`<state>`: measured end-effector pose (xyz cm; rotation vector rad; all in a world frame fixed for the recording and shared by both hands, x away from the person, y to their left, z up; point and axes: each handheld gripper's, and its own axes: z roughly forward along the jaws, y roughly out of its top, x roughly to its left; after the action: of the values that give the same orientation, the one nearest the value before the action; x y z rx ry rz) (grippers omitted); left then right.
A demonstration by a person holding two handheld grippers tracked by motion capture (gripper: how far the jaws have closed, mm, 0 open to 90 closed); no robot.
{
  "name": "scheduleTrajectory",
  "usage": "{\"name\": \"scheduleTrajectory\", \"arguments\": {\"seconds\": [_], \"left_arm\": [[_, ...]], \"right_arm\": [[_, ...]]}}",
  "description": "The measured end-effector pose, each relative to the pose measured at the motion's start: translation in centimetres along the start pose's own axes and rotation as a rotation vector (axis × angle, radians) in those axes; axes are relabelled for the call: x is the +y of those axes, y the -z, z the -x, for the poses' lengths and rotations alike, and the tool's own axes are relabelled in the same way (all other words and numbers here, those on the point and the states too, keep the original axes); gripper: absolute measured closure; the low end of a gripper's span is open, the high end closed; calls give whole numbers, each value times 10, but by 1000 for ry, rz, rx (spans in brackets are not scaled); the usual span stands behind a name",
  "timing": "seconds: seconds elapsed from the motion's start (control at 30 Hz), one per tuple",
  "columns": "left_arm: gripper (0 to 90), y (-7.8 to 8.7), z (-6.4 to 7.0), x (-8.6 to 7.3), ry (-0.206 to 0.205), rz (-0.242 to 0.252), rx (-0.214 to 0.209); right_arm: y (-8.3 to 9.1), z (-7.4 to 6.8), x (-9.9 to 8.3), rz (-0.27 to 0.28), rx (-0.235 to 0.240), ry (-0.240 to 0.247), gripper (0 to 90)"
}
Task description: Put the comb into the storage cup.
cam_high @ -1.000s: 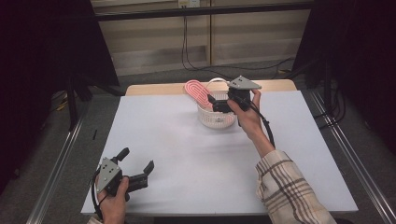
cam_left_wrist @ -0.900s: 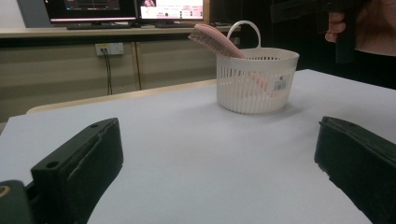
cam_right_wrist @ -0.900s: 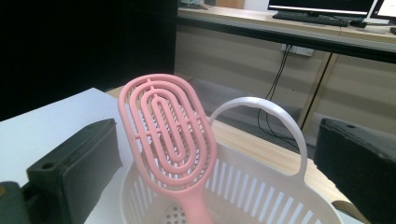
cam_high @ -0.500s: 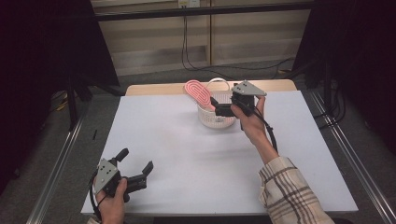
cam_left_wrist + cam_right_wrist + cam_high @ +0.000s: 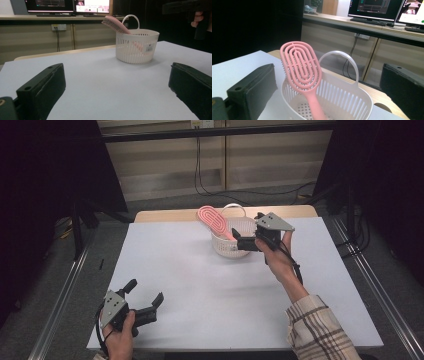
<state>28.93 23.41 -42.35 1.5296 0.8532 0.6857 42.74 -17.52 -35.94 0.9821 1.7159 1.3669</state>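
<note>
White table (image 5: 200, 285), basket (image 5: 225, 247) — pink brush (image 5: 214, 221) inside

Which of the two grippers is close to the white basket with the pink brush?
The right gripper, raised beside the basket that holds the brush. The left gripper sits far away at the table's near edge.

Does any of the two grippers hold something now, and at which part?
No. Both the left gripper and the right gripper are open; the hairbrush stands loose in the basket.
</note>
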Motion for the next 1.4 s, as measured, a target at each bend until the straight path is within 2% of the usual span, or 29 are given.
{"name": "scheduleTrajectory", "arguments": {"seconds": [0.07, 0.27, 0.6, 0.8, 1.0, 1.4], "left_arm": [[11, 0, 0, 0, 4, 2, 3], [11, 0, 0, 0, -1, 1, 1], [8, 0, 0, 0, -3, 1, 5], [8, -1, 0, 0, 5, 4, 4], [8, -1, 1, 0, -8, -2, -2], [9, -1, 1, 1, -10, 1, 6]], "right_arm": [[1, 0, 0, 4, 1, -2, 0], [11, -5, -2, -1, -1, 33, 0], [23, -4, -15, -27, -5, 27, 0], [35, -1, -19, -1, -24, 13, 0], [49, 2, -20, 25, -43, 4, 0], [71, 3, -35, 28, -64, 4, 0]]}}
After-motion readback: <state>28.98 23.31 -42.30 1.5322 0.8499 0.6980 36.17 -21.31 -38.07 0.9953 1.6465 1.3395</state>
